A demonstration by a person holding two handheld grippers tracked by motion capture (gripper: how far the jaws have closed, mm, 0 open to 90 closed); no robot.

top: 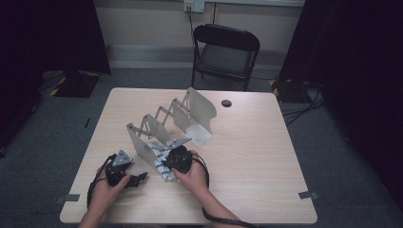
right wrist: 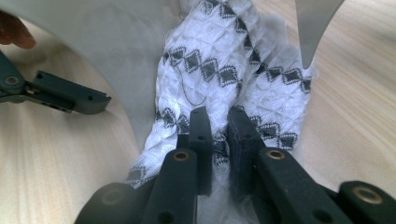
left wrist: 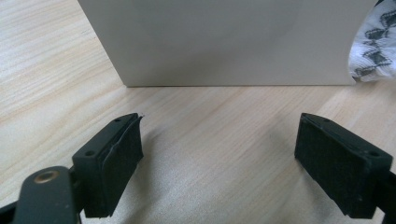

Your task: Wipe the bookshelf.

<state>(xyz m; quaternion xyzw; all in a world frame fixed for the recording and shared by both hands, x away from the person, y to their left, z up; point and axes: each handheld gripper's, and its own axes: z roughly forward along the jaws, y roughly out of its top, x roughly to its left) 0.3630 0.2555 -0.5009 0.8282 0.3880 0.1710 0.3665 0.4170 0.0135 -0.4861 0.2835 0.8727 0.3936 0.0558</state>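
R gripper [right wrist: 218,140] pinching patterned cloth [right wrist: 224,79] at near end of rack.
L gripper [left wrist: 219,158] wide open w/ nothing btwn pads, low over wooden table [top: 266,156], just beside rack's near plate. R jaws nearly shut on white cloth w/ grey diamond pattern, lying in nearest slot of expandable metal file rack [top: 190,114]. Beyond table: folding chair [top: 225,52].

Curtained recording studio [top: 47,38], lone table [top: 266,142]
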